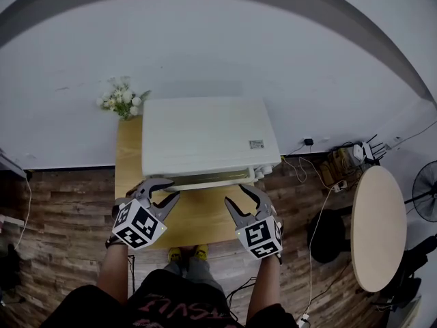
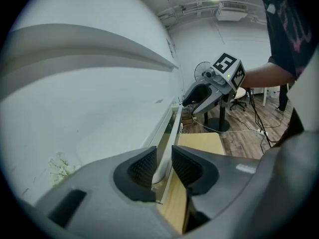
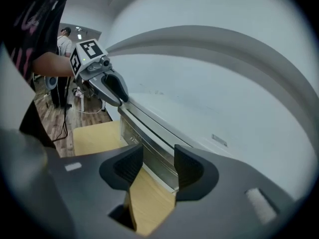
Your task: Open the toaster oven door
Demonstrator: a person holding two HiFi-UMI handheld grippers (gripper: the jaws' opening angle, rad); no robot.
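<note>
A white toaster oven [image 1: 205,139] stands on a small wooden table [image 1: 198,217], its door facing me with the long handle [image 1: 205,181] along the top front edge. The door [image 3: 149,138] stands upright against the oven. My left gripper [image 1: 164,190] sits at the handle's left end, and in the left gripper view the white handle [image 2: 162,153] runs between its parted pads; the left gripper [image 2: 163,167] is open. My right gripper [image 1: 242,197] hovers just in front of the door's right part. The right gripper [image 3: 158,166] is open with nothing between its pads.
A vase of pale flowers [image 1: 121,101] stands at the table's back left, beside the oven. A round table [image 1: 377,227], a fan [image 1: 427,197] and cables [image 1: 321,162] are to the right on the wood floor. A white wall rises behind the oven.
</note>
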